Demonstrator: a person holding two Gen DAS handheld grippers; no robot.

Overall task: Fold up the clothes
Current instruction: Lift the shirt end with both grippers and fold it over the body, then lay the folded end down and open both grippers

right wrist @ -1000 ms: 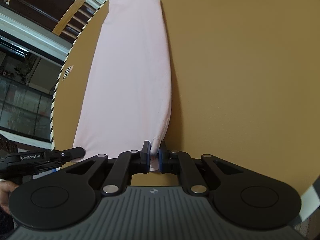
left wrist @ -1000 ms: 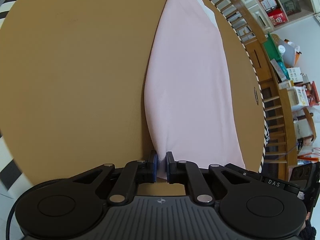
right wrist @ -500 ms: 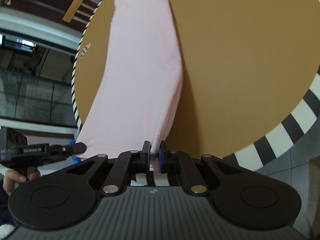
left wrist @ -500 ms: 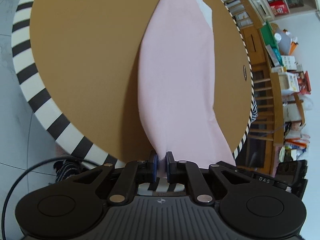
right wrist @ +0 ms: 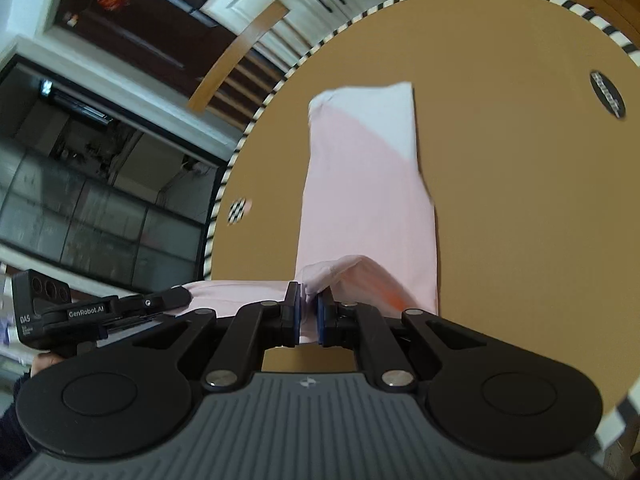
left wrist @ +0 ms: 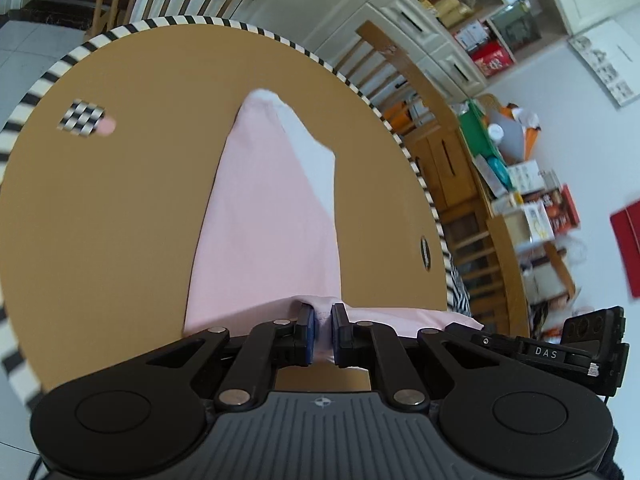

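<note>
Pink garment (left wrist: 264, 216), long narrow strip, lies on brown round table (left wrist: 100, 220), running from lower centre of frame to white end at upper centre. Left gripper (left wrist: 323, 334) fingers clamped on near hem corner; right gripper (right wrist: 308, 318) fingers clamped on other near corner. Change over last second: near hem, earlier drawn out past table edge toward cameras, now lifted and carried forward above strip, hem edge taut between grippers. Judgement: lengthwise fold under way, near end heading for far end, not yet laid.

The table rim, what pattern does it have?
Black and white stripes on the table rim, clearest in the left wrist view.
</note>
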